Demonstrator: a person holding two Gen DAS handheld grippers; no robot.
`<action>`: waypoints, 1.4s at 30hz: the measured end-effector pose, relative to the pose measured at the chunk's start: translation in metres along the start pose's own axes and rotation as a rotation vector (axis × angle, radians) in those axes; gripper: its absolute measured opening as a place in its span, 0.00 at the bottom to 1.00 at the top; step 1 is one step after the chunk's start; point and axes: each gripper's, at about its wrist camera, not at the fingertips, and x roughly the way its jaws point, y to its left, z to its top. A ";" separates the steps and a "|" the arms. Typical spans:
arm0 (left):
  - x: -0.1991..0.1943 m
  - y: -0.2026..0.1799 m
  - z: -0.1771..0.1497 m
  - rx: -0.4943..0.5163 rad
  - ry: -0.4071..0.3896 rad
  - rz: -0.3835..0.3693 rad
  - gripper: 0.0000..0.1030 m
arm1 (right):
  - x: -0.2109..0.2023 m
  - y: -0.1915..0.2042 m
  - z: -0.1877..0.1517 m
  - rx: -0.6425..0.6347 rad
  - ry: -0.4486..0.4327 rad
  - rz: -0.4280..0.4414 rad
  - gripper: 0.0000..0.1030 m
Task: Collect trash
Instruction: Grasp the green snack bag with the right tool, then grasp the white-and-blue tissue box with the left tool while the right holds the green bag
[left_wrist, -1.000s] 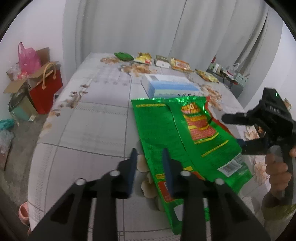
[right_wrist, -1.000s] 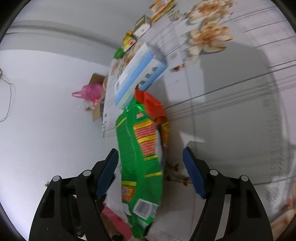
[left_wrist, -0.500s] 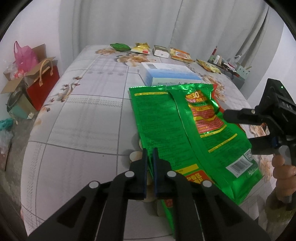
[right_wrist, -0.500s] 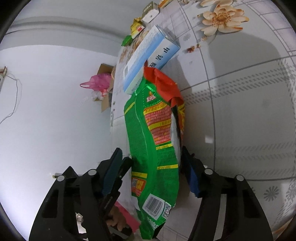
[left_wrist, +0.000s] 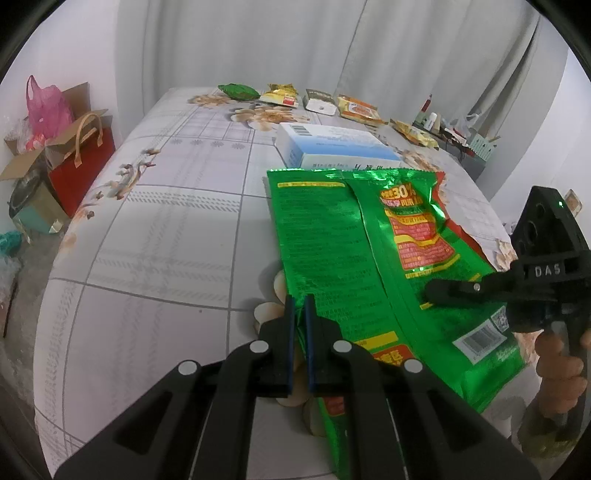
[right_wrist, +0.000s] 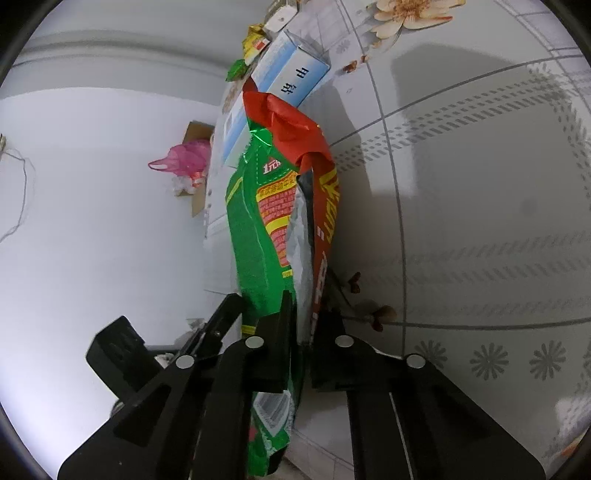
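The green snack bag (left_wrist: 354, 266) lies spread over the near right part of the flower-print bed (left_wrist: 155, 236), its far edge just beside a blue-and-white box (left_wrist: 332, 147). The left tongs (left_wrist: 299, 314) are pinched shut on its near left edge. The right tongs (right_wrist: 301, 314) are clamped on its opposite edge, where the right wrist view shows green film and silver lining squeezed between the pads. From the left wrist view, the right tongs reach in from the right and a hand (left_wrist: 561, 373) holds their handle.

Judged from this, the task has barely started: 1 bag is secured by 2 grips and not yet lifted clear, and no bin or trash sack can be made out. Left on the far end of the bed are about 5 more wrappers, among them a dark green wrapper (left_wrist: 236, 90), a yellow packet (left_wrist: 280, 95) and an orange packet (left_wrist: 360, 109).

A second ago both tongs stood open, the left astride the bag's near edge, the right wide around it; half a second ago the left had closed while the right was still apart. The bag now looks raised and tauter.
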 end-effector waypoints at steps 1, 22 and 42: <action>-0.001 -0.001 0.000 0.000 0.001 -0.005 0.04 | -0.002 0.000 -0.001 -0.007 -0.008 -0.009 0.04; -0.008 -0.023 0.009 0.042 -0.009 -0.032 0.10 | -0.089 -0.062 -0.028 0.055 -0.237 -0.109 0.01; 0.053 -0.040 0.174 0.165 -0.051 -0.119 0.81 | -0.143 -0.117 -0.053 0.126 -0.390 -0.033 0.01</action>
